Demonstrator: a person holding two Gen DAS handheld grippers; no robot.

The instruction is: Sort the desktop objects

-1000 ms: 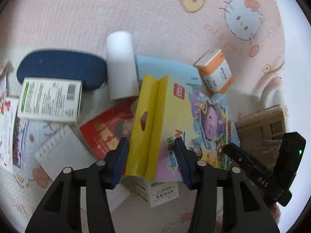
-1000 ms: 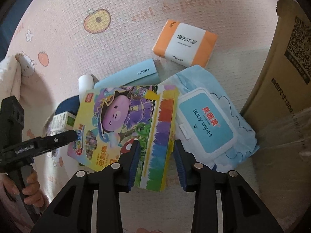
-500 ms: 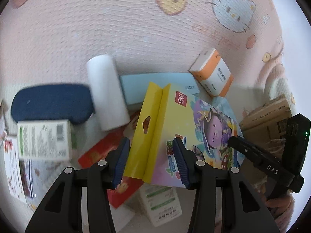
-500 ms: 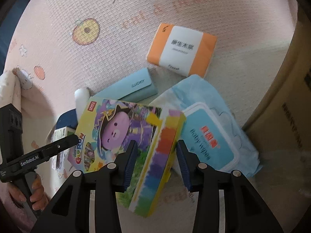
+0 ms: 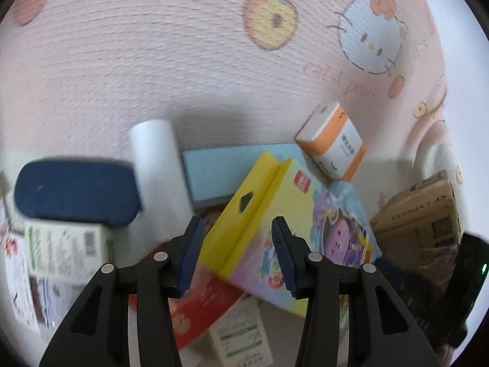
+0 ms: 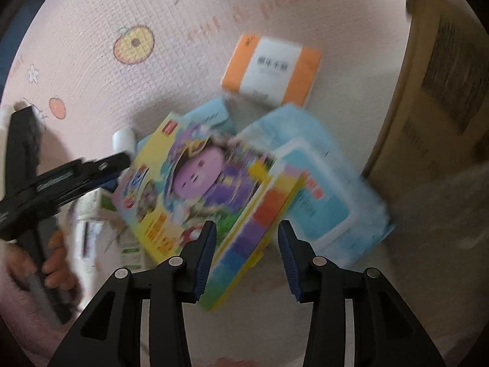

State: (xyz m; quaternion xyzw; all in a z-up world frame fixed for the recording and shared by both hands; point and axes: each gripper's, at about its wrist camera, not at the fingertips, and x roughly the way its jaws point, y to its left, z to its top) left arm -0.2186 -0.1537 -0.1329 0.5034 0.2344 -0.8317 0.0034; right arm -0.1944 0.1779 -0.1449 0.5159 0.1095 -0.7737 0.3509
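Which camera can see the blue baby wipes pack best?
The right wrist view. There the baby wipes pack shows its lid and most of its top, though blurred, beside the crayon box. In the left wrist view only a blue sliver peeks from behind that box.

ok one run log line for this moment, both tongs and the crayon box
left tongs: gripping crayon box at yellow hanger end | right tongs: open, straddling its rainbow edge | box: tilted above baby wipes

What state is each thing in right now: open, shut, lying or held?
Crayon box: tilted, one end lifted.
Left gripper: jaws shut on the box's yellow end.
Right gripper: jaws open around its rainbow edge.
Wipes pack: lid shut, lying flat.
White roll: lying on its side.
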